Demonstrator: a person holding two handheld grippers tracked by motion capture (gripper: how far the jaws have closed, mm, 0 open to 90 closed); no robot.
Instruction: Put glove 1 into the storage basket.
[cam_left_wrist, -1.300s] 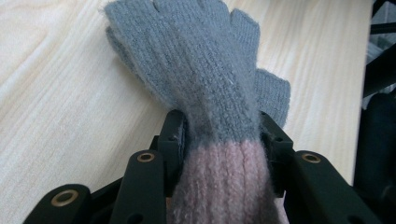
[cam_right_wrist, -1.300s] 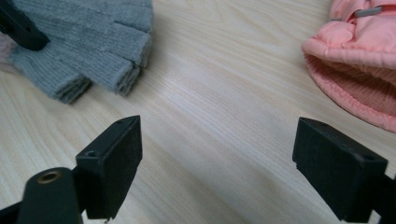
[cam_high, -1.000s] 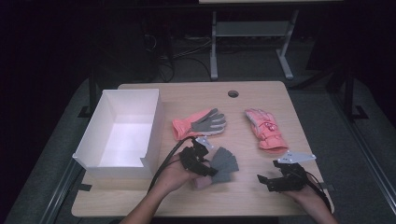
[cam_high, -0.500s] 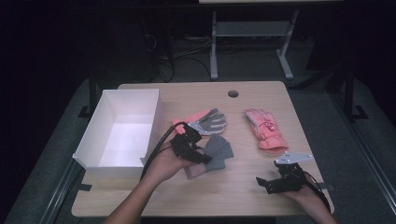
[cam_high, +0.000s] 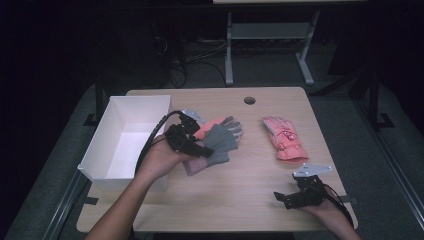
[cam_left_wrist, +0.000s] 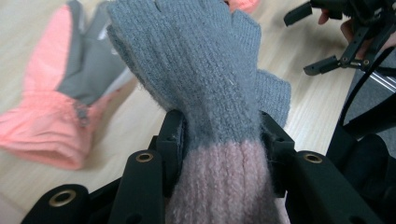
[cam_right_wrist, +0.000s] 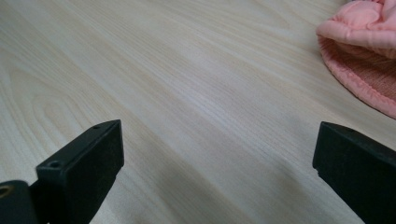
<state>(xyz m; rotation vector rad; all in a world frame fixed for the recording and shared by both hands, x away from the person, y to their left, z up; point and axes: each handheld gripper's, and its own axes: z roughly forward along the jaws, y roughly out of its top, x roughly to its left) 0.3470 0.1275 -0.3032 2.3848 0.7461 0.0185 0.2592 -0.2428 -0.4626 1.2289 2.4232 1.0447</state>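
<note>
High view: white box (cam_high: 127, 135) sat at table's (cam_high: 250, 200) left edge, inside looked bare. Left gripper (cam_high: 202, 149) pinched grey-pink knit glove (cam_high: 217, 142) just beside box, above the table. Right gripper (cam_high: 290, 197) near front-right corner, spread.

Left gripper view: glove cuff clamped, fingertips cut off at top.

Right gripper view: jaws wide apart; pink glove (cam_right_wrist: 362, 51) partly cropped.

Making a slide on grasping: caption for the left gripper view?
Left gripper clamps a grey-and-pink knit glove above a wooden table.
</note>
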